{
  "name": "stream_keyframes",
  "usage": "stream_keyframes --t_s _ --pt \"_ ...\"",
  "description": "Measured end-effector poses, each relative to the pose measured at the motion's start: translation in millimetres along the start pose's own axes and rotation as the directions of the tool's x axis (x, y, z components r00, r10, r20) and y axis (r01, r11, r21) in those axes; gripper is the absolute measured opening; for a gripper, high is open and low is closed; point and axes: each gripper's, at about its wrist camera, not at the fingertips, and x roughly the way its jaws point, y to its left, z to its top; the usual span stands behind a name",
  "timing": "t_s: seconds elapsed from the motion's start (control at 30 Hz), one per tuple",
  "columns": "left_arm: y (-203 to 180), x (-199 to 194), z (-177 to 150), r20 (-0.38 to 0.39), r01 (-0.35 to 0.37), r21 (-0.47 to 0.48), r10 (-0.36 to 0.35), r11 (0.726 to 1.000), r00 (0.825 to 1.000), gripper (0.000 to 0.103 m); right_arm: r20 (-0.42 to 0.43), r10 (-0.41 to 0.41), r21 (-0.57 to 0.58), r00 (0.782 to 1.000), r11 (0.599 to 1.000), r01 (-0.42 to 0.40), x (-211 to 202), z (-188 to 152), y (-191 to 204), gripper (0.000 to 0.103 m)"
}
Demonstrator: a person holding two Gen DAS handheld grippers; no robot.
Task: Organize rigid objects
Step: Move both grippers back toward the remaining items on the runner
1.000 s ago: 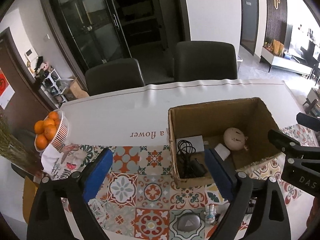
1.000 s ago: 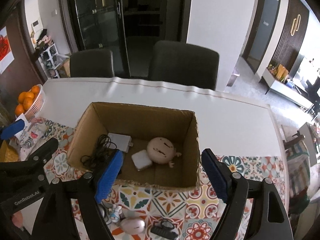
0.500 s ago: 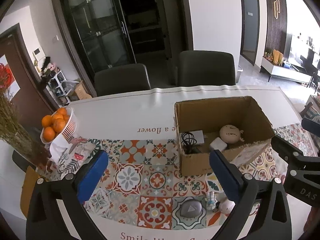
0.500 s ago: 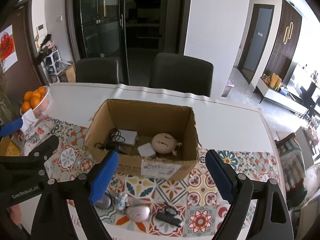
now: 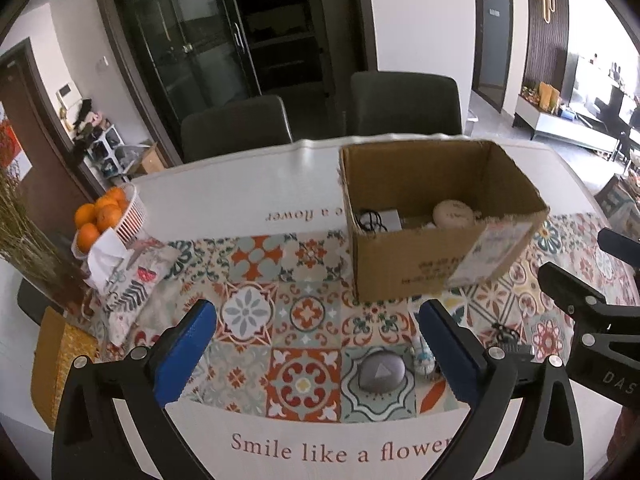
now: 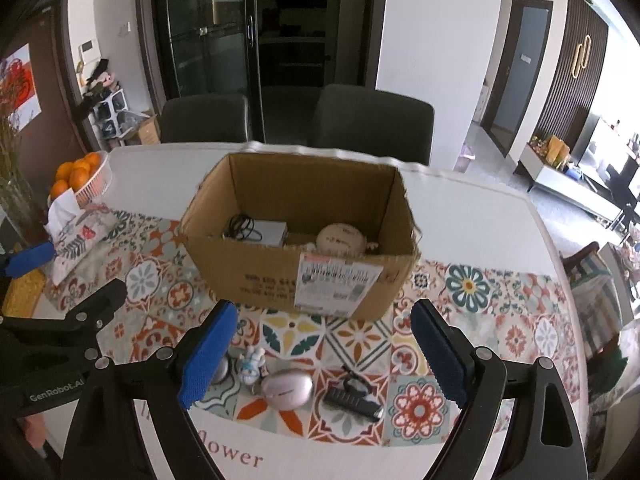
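Right cam is showing a pink mouse (image 6: 289,389) and black clip thing (image 6: 352,398) between the right gripper (image 6: 320,356) pads; the left cam isn't. Left gripper (image 5: 316,354), gaping empty, is framing a grey mouse (image 5: 381,371). Right's jaws, just widened, are gripping nothing. Cardboard box (image 6: 256,276) is sitting just beyond both.

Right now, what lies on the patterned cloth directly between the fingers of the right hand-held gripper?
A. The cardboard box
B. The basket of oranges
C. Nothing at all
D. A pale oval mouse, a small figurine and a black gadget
D: in the right wrist view the right hand-held gripper stands open over the pale oval mouse, the small figurine and the black gadget; the cardboard box sits farther back.
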Motion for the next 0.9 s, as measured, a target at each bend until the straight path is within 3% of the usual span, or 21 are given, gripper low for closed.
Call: stream_keyframes --t_s 0.6,0.9 --pt "-12 39 -51 -0.133 0.072 0.027 -0.068 0.997 0.989 0.103 -0.137 0.037 -0.015 0.99 0.999 -0.04 35 -52 6 0.089" --pt "-21 68 -74 -0.216 0.128 0.049 -0.115 0.991 0.97 0.1 -0.221 0.04 -0.004 0.974 0.999 -0.042 58 -77 7 0.088"
